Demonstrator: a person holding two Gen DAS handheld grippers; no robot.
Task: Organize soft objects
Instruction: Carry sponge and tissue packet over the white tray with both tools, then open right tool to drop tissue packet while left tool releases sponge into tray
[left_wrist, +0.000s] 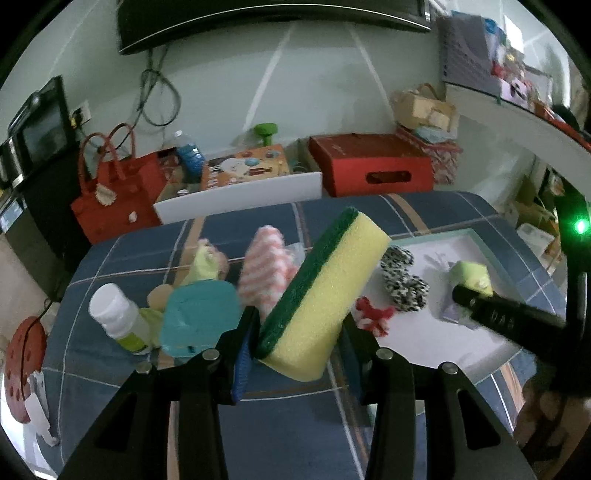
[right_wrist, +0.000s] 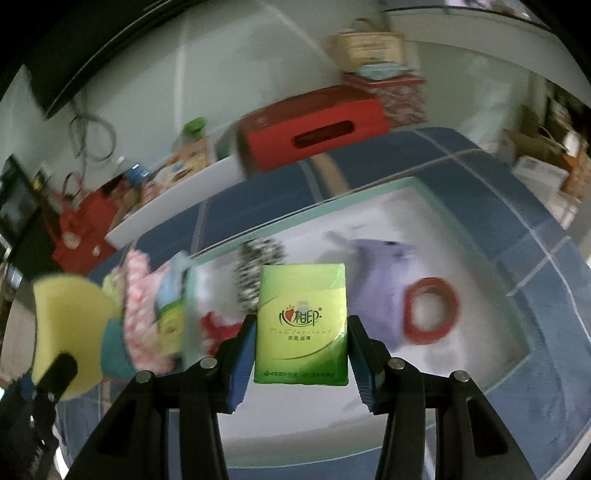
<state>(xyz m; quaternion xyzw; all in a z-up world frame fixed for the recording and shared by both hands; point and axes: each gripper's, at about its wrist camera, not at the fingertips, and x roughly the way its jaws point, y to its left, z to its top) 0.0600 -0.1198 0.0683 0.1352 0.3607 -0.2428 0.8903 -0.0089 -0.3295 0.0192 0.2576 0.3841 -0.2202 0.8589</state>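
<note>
wall: we see it pale green, frame centre | TV: dark, top of frame | red box: centre right | red handbag: left | shelf: upper right, cluttered | light: dim

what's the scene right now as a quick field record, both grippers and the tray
left gripper: shut on yellow-green sponge, held tilted above the table
right gripper: shut on green tissue pack, held upright over the tray
tray: white with pale green rim, on the blue plaid tablecloth
in tray: purple cloth, red ring, black-and-white spotted item
left of tray: pink striped cloth, teal item, white-capped bottle
image quality: right wrist view is motion-blurred
</note>
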